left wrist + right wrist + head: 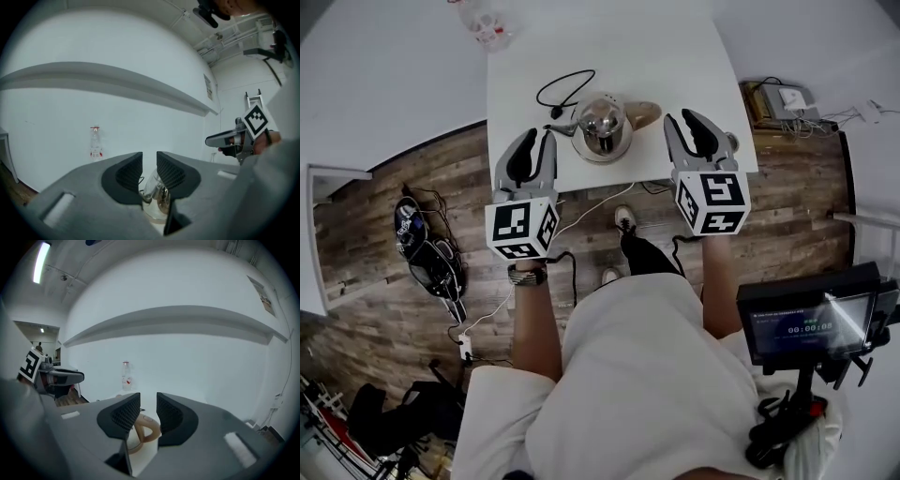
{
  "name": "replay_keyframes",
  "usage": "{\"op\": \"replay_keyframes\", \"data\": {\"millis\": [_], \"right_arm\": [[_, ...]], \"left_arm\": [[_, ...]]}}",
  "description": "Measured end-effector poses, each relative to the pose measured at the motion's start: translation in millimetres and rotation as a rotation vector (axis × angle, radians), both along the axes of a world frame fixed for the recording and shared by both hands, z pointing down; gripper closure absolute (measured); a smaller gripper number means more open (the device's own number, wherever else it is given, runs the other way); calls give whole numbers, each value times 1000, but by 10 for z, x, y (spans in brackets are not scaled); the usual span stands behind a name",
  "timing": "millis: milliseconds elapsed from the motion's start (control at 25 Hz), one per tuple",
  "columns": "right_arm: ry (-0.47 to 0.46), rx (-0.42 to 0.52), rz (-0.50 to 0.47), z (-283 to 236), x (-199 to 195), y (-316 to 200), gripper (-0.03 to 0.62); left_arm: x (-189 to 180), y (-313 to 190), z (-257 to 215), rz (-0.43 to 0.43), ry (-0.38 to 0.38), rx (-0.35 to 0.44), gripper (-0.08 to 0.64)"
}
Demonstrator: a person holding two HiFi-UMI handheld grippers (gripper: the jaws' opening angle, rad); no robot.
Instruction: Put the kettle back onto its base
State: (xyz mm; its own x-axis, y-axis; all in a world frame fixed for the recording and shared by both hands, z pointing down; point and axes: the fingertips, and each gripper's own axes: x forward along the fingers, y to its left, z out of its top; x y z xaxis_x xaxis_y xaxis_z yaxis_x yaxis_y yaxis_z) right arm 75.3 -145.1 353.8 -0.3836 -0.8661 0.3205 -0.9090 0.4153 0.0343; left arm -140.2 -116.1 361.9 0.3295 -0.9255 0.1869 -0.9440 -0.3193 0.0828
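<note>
On the white table (694, 56) the kettle (602, 120) is seated on its base (605, 157). The left gripper (539, 139) and right gripper (682, 120) are held narrowly open, gripping nothing.

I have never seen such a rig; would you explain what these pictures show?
A person holds a tool in each hand: the left hand-held gripper and the right hand-held gripper, each with a marker cube. The head view looks down from a camera on the person's head; the two gripper views look along each gripper's own jaws. On the white table stand a shiny steel kettle with a tan handle and, at the far edge, a clear plastic bottle. Both pairs of jaws stand apart, holding nothing.
</note>
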Motion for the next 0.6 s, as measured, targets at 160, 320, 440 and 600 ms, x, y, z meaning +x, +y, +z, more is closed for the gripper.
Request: {"op": "replay_keyframes", "data": {"millis": [160, 320, 440, 600], "right_arm": [[-14, 65, 9, -420, -7, 7, 509], [-33, 123, 20, -771, 17, 32, 529], [-37, 155, 20, -966, 25, 44, 585], [-18, 191, -1, -1165, -10, 49, 589]], "left_arm": [[58, 7, -473, 16, -31, 85, 460], [98, 16, -827, 29, -54, 144, 460], [125, 35, -997, 35, -62, 174, 460], [140, 46, -1148, 33, -68, 198, 460]]}}
